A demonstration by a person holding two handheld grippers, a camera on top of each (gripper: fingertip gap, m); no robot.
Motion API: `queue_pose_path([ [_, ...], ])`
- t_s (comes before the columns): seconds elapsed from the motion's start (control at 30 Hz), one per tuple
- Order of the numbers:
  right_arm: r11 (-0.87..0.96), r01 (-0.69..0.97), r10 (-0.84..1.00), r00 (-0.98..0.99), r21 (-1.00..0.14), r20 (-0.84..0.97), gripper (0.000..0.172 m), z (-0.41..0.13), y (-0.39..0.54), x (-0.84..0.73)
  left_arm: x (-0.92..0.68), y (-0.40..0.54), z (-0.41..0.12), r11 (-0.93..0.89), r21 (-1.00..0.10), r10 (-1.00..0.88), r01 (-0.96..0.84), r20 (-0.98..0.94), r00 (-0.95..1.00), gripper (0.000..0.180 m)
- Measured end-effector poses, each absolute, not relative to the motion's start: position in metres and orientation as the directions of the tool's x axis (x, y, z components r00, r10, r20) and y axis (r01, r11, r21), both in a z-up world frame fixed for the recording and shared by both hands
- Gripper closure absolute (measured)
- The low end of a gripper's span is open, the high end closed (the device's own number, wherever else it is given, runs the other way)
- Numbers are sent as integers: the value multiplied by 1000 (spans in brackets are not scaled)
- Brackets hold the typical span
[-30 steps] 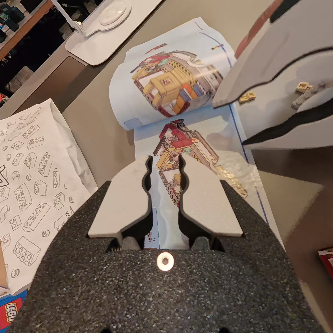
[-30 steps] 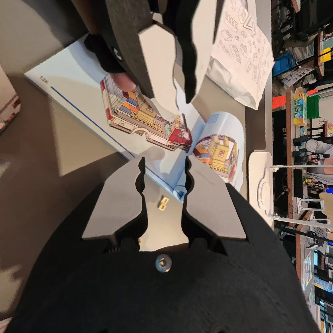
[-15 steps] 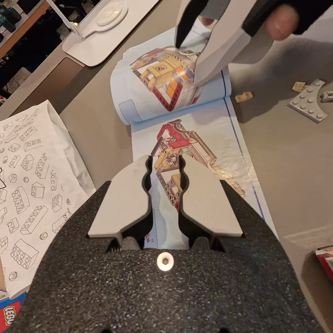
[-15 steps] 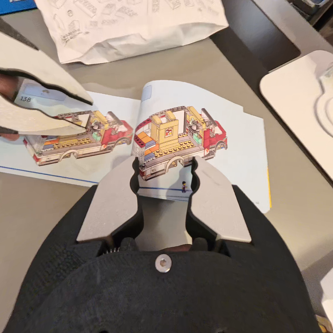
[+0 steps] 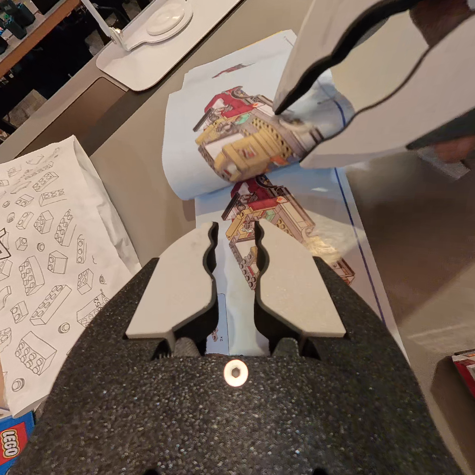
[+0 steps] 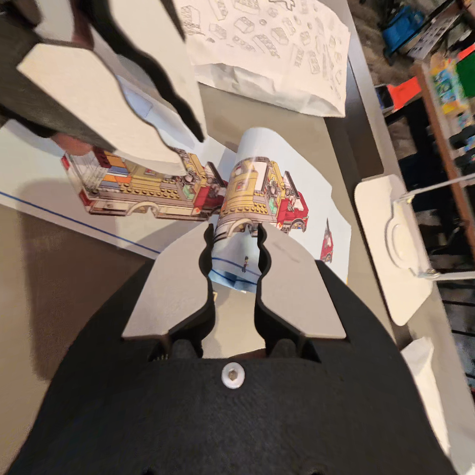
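From the left wrist camera, the left gripper [image 5: 236, 228] hangs low over the flat page of an open instruction booklet [image 5: 280, 231], jaws at a narrow gap with nothing between them, only the printed truck picture showing through. At twelve o'clock from it the booklet's far pages [image 5: 195, 144] curl up in a roll, and at one o'clock the right gripper [image 5: 290, 133] comes in from the upper right, its fingertips straddling that roll's right end. At nine o'clock lies a white paper bag [image 5: 51, 231] printed with brick outlines; at eleven o'clock a white lamp base [image 5: 144, 51] sits on the grey table [image 5: 128, 159]. Over to the right wrist camera: the right gripper [image 6: 235, 231] has the curled pages [image 6: 239, 246] standing between its narrowly parted fingers, though whether the pads press the paper I cannot tell. The left gripper [image 6: 190, 154] looms at ten o'clock, above the flat page with a fingertip-width of space between its jaws. The paper bag [image 6: 270, 51] lies at twelve o'clock, the lamp base [image 6: 380, 244] at three o'clock, and a small tan piece [image 6: 215, 295] peeks out by the left finger.
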State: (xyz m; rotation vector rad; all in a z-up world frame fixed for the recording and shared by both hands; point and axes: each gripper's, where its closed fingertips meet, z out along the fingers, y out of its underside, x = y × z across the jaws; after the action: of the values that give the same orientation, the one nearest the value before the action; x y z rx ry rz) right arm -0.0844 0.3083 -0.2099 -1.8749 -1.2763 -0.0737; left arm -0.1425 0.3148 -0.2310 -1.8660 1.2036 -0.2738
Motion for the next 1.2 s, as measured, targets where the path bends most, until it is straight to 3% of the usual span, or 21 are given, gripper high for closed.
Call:
queue_pose_path([
  [0.27, 45, 829, 762, 332, -557, 556, 140, -211, 281, -115, -148, 314, -237, -185, -748, -832, -638, -226, 506, 153],
  [0.5, 50, 796, 845, 288, -603, 450, 134, -219, 263, -129, -149, 313, -238, -193, -746, -837, -638, -213, 503, 153],
  [0.77, 52, 777, 828, 318, -628, 462, 133, -204, 268, -122, -150, 313, -237, -188, -745, -837, -640, -219, 501, 153],
  [0.9, -11, 725, 801, 418, -689, 427, 132, -181, 287, -97, -151, 313, -238, -186, -741, -838, -645, -223, 498, 153],
  [1.0, -156, 655, 759, 559, -740, 334, 130, -172, 313, -61, -151, 312, -238, -188, -737, -841, -649, -221, 494, 153],
  [1.1, -305, 630, 750, 621, -715, 228, 123, -193, 325, -37, -151, 311, -238, -188, -733, -843, -653, -221, 490, 153],
  [1.2, -304, 650, 773, 596, -696, 218, 124, -209, 317, -48, -152, 311, -239, -189, -732, -845, -654, -218, 488, 153],
])
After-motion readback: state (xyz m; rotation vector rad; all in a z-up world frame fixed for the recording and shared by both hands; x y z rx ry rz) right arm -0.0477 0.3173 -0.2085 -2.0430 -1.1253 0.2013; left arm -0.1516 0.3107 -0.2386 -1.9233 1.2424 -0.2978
